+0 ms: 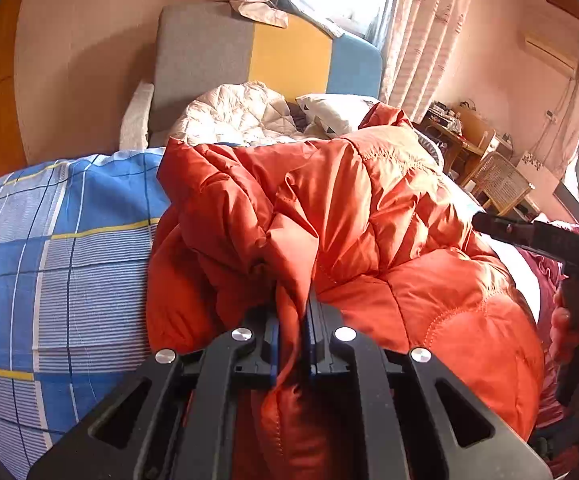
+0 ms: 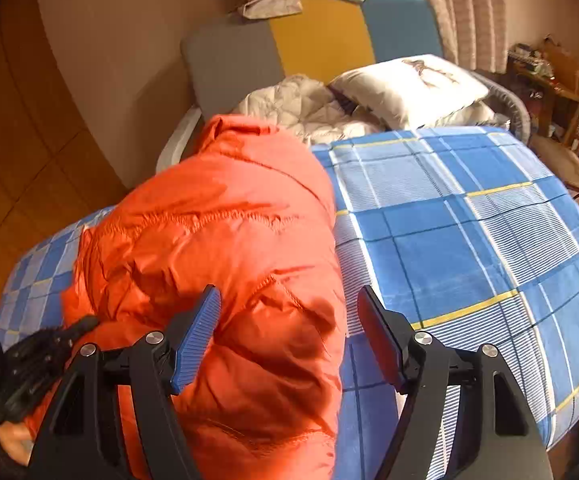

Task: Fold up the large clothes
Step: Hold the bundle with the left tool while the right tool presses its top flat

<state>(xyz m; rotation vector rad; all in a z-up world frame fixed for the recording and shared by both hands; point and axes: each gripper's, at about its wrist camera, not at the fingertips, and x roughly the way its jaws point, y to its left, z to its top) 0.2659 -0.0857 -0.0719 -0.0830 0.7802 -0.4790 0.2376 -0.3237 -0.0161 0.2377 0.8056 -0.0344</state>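
An orange quilted puffer jacket (image 1: 369,216) lies bunched on a bed with a blue checked sheet (image 1: 49,264). My left gripper (image 1: 294,300) is shut on a fold of the jacket's fabric, which runs between its fingers. In the right wrist view the jacket (image 2: 225,248) lies on the left part of the sheet (image 2: 469,240). My right gripper (image 2: 289,300) is open and empty, hovering over the jacket's right edge. The right gripper also shows at the right edge of the left wrist view (image 1: 489,222). The left gripper shows at the lower left of the right wrist view (image 2: 77,326).
A grey, yellow and blue headboard (image 1: 273,56) stands at the far end. A white quilt (image 1: 237,116) and a pillow (image 2: 409,84) lie by it. A wicker chair (image 1: 497,184) and a cluttered wooden table (image 1: 457,128) stand beside the bed at right.
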